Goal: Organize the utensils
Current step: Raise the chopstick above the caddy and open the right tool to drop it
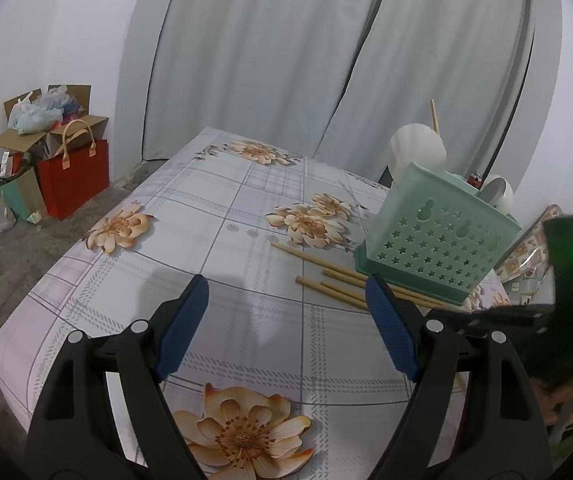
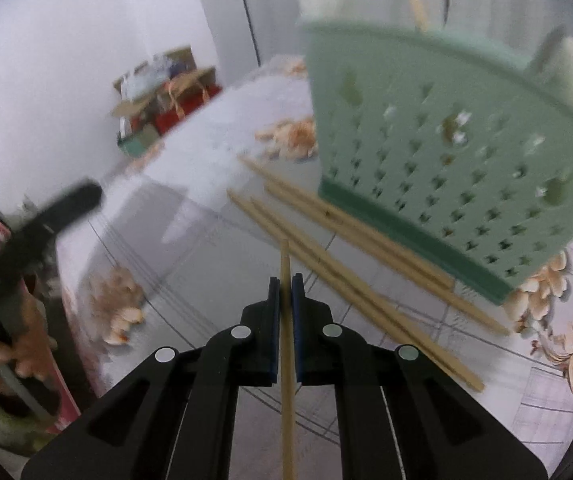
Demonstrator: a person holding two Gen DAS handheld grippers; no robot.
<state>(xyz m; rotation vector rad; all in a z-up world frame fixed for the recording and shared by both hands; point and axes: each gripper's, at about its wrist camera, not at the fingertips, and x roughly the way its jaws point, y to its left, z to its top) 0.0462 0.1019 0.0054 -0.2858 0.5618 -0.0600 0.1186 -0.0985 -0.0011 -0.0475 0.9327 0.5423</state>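
While the right gripper (image 2: 285, 294) has its blue pads clamped on a single wooden chopstick (image 2: 286, 380), that stick runs straight back between the jaws toward the camera, its tip poking out just past the fingertips. Four more chopsticks (image 2: 338, 264) lie loose on the flowered tablecloth (image 1: 222, 216), side by side and slanting, their far ends close against the foot of the green basket (image 1: 438, 244). This basket has star-shaped holes in its wall and stands near the right edge of the table; one chopstick (image 1: 433, 116) already stands upright in it, beside a white ladle-like scoop (image 1: 417, 148) and another pale utensil (image 1: 497, 194). The left gripper (image 1: 286, 320) hangs over bare cloth with its jaws spread wide and nothing between them, well apart from the loose sticks. A red bag (image 1: 73, 176) and cardboard boxes (image 1: 46, 120) sit on the floor by the wall
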